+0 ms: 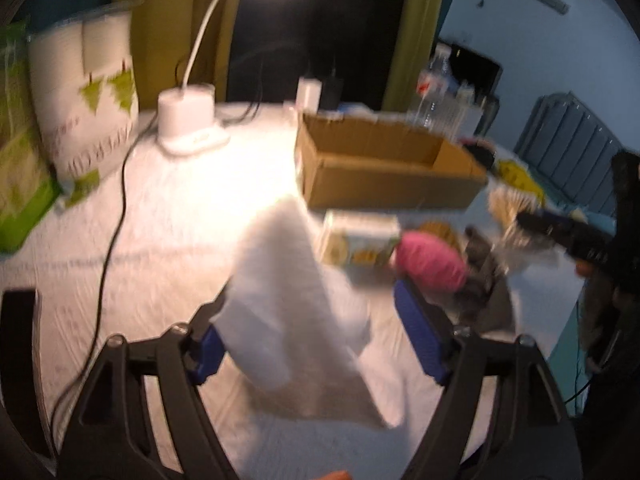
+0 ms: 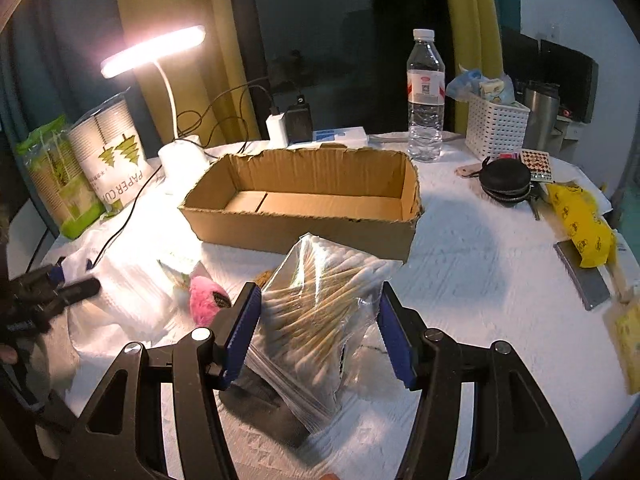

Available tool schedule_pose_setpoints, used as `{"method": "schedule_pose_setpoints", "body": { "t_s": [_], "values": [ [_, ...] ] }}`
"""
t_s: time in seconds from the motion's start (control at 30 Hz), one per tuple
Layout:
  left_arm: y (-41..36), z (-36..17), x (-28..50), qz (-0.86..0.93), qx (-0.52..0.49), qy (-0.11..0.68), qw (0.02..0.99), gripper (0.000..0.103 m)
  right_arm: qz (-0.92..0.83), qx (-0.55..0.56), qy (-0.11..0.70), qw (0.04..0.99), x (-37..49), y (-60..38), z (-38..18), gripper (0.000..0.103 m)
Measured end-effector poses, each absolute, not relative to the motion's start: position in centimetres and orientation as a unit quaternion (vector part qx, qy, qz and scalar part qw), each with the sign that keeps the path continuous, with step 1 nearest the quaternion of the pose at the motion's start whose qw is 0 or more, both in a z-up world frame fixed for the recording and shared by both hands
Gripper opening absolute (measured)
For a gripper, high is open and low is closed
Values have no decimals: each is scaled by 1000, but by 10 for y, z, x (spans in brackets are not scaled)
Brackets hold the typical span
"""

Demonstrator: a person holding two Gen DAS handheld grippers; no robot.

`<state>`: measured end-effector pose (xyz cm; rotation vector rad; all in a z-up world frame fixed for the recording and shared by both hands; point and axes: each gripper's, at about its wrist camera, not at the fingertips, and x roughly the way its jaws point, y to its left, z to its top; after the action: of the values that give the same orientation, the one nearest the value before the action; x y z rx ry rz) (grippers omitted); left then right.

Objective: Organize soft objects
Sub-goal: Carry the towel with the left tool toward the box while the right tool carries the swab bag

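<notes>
Between the right gripper's point(image 2: 316, 334) blue pads sits a clear zip bag of cotton swabs point(image 2: 320, 300), lifted off the white tablecloth point(image 2: 480, 280). The left pad presses on the plastic; on the other side loose film reaches the pad, so I take it as clamped on the bag, though only lightly. Straight ahead of the fingers, just beyond the bag, the open cardboard box point(image 2: 304, 236) waits empty.

To do this step well, I would keep the squeeze steady, carry the bag forward over the near wall of the box, and part the fingers only once it hangs low inside; slick plastic may slip.

Left gripper's point(image 1: 308, 336) fingers stand wide apart, with a white folded tissue or cloth point(image 1: 292, 280) between them and not pinched; blur hides whether it touches a pad. Beyond its right finger lie a pink fluffy thing point(image 1: 430, 262) and a small printed packet point(image 1: 360, 244), with the box further ahead. That hand should close on the white piece squarely before lifting, clear of the lamp cable point(image 1: 112, 240) off to its left.
</notes>
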<state>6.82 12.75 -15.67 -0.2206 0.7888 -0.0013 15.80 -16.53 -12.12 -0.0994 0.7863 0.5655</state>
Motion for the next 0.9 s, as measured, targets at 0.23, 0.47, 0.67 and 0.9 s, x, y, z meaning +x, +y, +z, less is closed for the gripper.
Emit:
{"method": "schedule_pose_setpoints", "body": {
  "t_s": [0.23,0.47,0.67,0.9],
  "values": [
    [118,-196,59,6,-96,461,882,78,279,-55,378,881,145,-162,-123,61],
    [118,-199,38,0,-126,463,877,78,287,-56,375,880,135,-162,-122,61],
    [123,-196,26,-13,-168,448,878,35,290,-54,370,881,130,-165,-119,61],
    [109,-165,11,-37,-144,406,902,17,294,-51,362,883,127,-168,-114,61]
  ]
}}
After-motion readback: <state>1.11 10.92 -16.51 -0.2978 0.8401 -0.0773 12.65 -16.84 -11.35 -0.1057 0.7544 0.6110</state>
